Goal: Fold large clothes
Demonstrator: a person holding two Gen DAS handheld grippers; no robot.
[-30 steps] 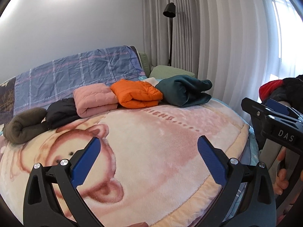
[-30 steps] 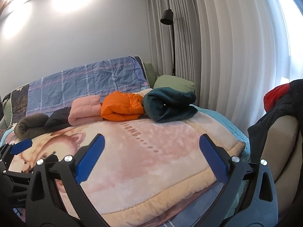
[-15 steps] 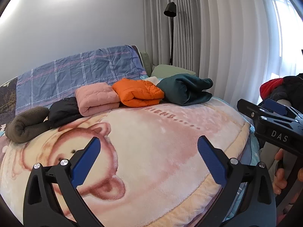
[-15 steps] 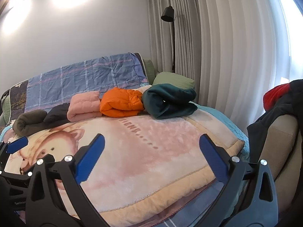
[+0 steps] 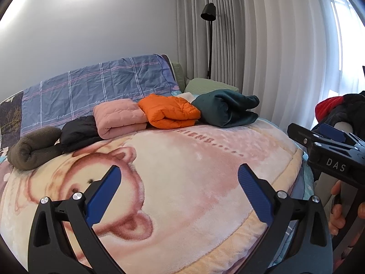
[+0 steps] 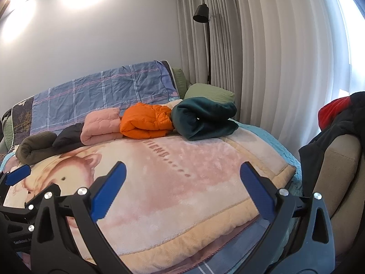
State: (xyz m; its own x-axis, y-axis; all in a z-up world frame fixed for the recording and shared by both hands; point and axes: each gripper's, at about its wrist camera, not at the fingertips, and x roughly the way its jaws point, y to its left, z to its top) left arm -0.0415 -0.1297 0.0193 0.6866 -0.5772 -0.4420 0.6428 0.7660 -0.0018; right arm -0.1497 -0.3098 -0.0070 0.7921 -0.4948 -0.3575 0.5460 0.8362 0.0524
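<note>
**Both claws hang open over the bed, five folded garments lined up at the far end**

Here is the left claw (image 5: 178,180), its blue-padded fingers (image 5: 103,188) spread wide and gripping nothing, poised above the pink cartoon blanket (image 5: 182,182) that covers the bed. The right claw (image 6: 182,180) is likewise released, its fingers wide apart with only blanket between them. In the left wrist view the right claw shows at the right edge, with a hand (image 5: 342,207) wrapped round its handle.

Look to the far side of the blanket: a row of folded clothes runs left to right. First the olive-brown roll (image 5: 34,148), then the black bundle (image 5: 77,132) touching it, then the folded pink quilted piece (image 5: 118,116), then the orange puffer jacket (image 5: 168,110) leaning against the pink one, and last the dark teal fleece (image 5: 225,109), loosely rolled. Each one touches its neighbour.

Behind the row, a blue checked sheet (image 5: 98,86) drapes the headboard, and a green pillow (image 5: 209,85) sits behind the teal fleece. A black floor lamp (image 5: 208,11) stands against the grey curtain (image 5: 262,45).

Over on the right, near the foot of the bed, a beige chair (image 6: 337,171) carries a heap of unfolded clothes (image 6: 340,123), dark fabric draped down its side with a red piece on top. Neither claw touches that heap.
</note>
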